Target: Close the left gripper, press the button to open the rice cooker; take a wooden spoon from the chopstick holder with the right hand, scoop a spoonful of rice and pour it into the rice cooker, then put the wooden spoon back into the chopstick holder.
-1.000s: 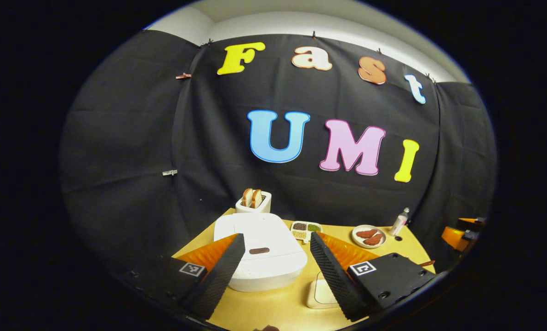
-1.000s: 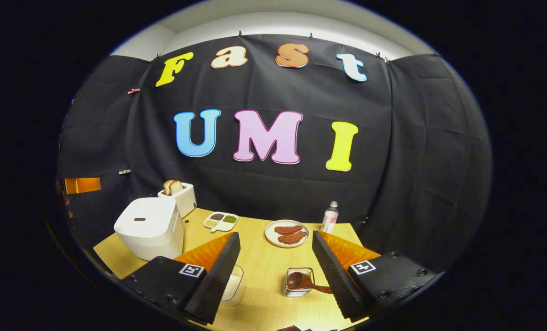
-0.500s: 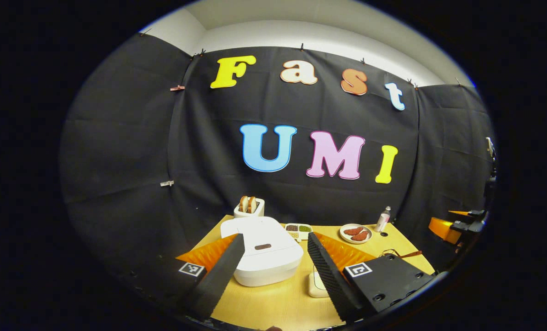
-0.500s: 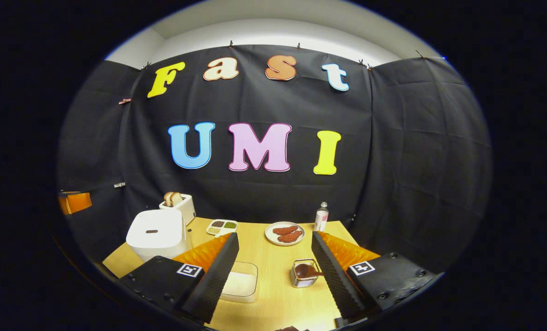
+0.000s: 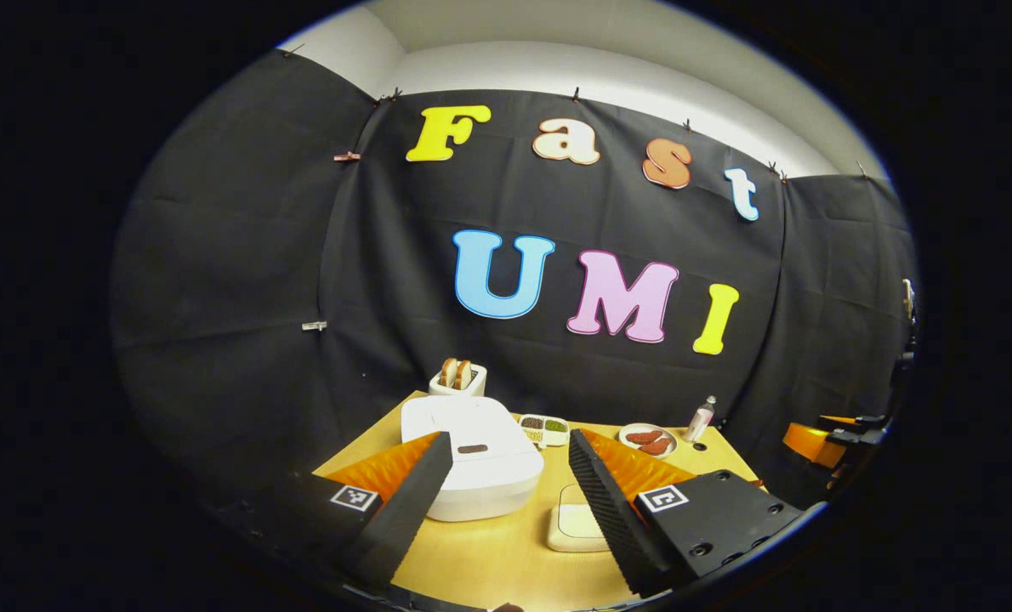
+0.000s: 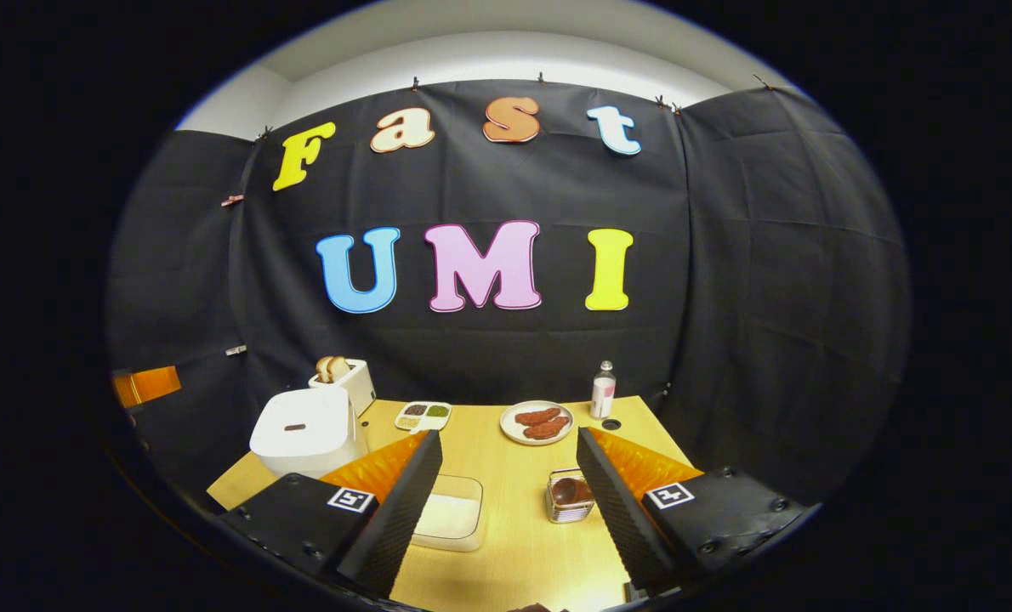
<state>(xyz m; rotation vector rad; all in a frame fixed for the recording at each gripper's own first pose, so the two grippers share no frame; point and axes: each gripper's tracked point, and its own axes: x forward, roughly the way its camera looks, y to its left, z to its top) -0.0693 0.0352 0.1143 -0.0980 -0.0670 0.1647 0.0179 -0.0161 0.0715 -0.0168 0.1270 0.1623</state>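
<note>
- Left hand-held gripper [image 5: 506, 497] hangs above the worktop's near edge, fingers spread wide and empty; the white box-shaped rice cooker [image 5: 480, 463] with its dark oval lid button [image 5: 472, 448] sits between them, lid down, near the left edge of the pale wooden worktop [image 5: 489, 552].
- Right hand-held gripper [image 6: 506, 501] is likewise released, holding nothing.
- Brown wooden spoon [image 6: 570, 490] stands in the wire chopstick holder [image 6: 569, 507] just beside its right finger.
- Clear rectangular tub of white rice [image 6: 448, 520] lies by the left finger.

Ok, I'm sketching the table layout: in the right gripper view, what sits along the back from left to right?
Rice cooker → toaster → divided snack tray → plate of meat → small bottle.
</note>
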